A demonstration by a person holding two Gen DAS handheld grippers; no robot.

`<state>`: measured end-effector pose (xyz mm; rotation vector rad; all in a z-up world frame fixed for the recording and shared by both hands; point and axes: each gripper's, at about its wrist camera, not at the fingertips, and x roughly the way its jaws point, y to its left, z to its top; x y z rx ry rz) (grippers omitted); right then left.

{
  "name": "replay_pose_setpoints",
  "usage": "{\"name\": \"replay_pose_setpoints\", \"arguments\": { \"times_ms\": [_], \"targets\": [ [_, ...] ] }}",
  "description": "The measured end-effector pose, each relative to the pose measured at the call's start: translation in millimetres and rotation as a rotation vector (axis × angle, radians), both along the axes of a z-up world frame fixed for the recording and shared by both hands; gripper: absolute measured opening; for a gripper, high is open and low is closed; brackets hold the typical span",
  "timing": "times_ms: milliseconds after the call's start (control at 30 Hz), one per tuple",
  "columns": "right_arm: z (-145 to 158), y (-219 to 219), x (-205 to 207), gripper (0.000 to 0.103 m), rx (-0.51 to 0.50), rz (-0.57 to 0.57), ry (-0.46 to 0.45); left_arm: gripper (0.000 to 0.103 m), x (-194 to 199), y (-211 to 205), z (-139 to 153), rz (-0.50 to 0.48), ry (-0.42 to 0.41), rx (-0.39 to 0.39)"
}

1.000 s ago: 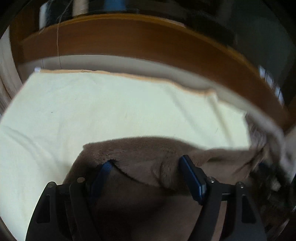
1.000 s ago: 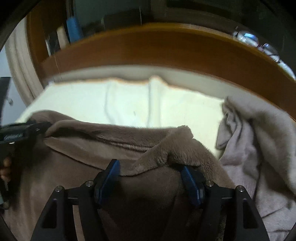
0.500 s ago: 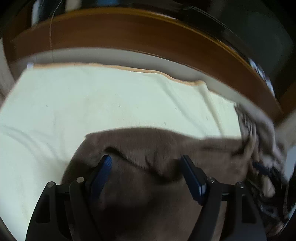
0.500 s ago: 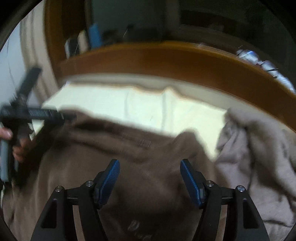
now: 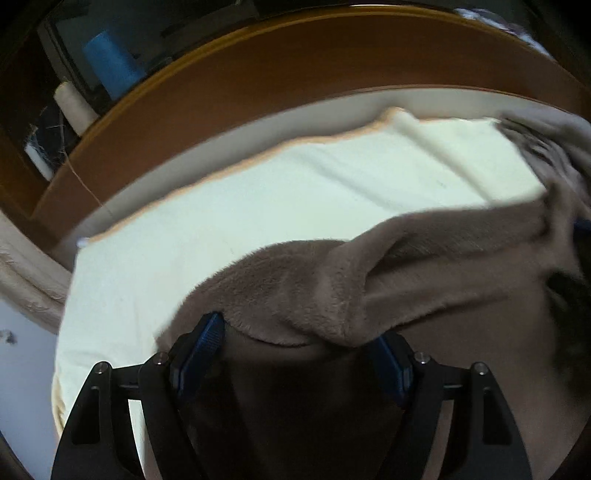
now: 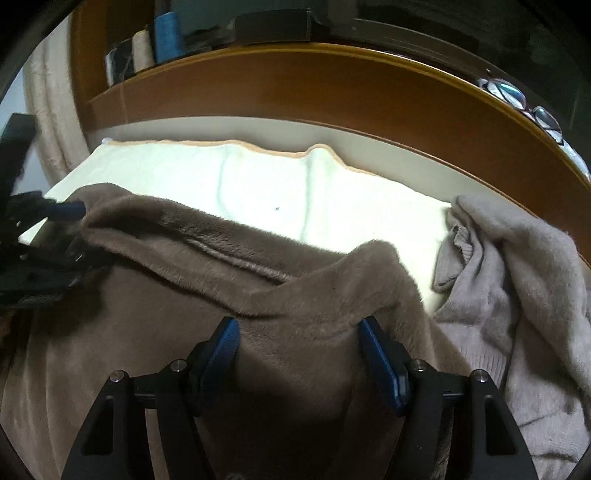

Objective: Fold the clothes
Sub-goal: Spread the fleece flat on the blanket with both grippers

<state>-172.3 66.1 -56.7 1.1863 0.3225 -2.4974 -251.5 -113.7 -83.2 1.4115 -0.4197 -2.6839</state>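
A brown fleece garment [image 5: 443, 277] [image 6: 147, 295] lies spread over a cream blanket [image 5: 258, 203] [image 6: 258, 184]. Its far edge is raised in a fold that runs between my two grippers. My left gripper [image 5: 295, 325] has its blue fingers [image 5: 207, 332] wide apart, with the fleece edge humped over and between them; the right fingertip is covered. My right gripper [image 6: 299, 325] is likewise open, with a hump of fleece between its fingers [image 6: 225, 339]. In the right wrist view the left gripper [image 6: 55, 221] sits at the garment's left corner.
A crumpled light grey sweater [image 6: 517, 295] [image 5: 546, 147] lies to the right, touching the brown garment. Behind the blanket runs a wooden headboard shelf [image 6: 332, 85] [image 5: 332, 66] with a blue thread cone [image 6: 168, 33] and glasses [image 6: 517, 96]. A beige cushion edge [image 6: 48, 110] is at the left.
Half a second ago the fleece lay flatter under the right gripper; now it humps up between the fingers again. The left wrist view has swung, so more of the shelf shows at the left.
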Motion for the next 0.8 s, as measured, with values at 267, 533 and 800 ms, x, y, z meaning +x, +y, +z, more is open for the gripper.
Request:
{"name": "replay_pose_setpoints", "arguments": {
  "times_ms": [267,533,800],
  "targets": [
    [-14,2,-9,0.077,0.001,0.002,-0.036,0.082,12,-32,14,0.013,-0.067,0.124],
    [-9,6,-4,0.079,-0.015,0.007,-0.02,0.082,36,-64,34,0.016,-0.11,0.224],
    [39,7,66,0.079,0.001,0.032,0.093,0.083,152,-123,75,0.0,-0.053,0.252]
  ]
}}
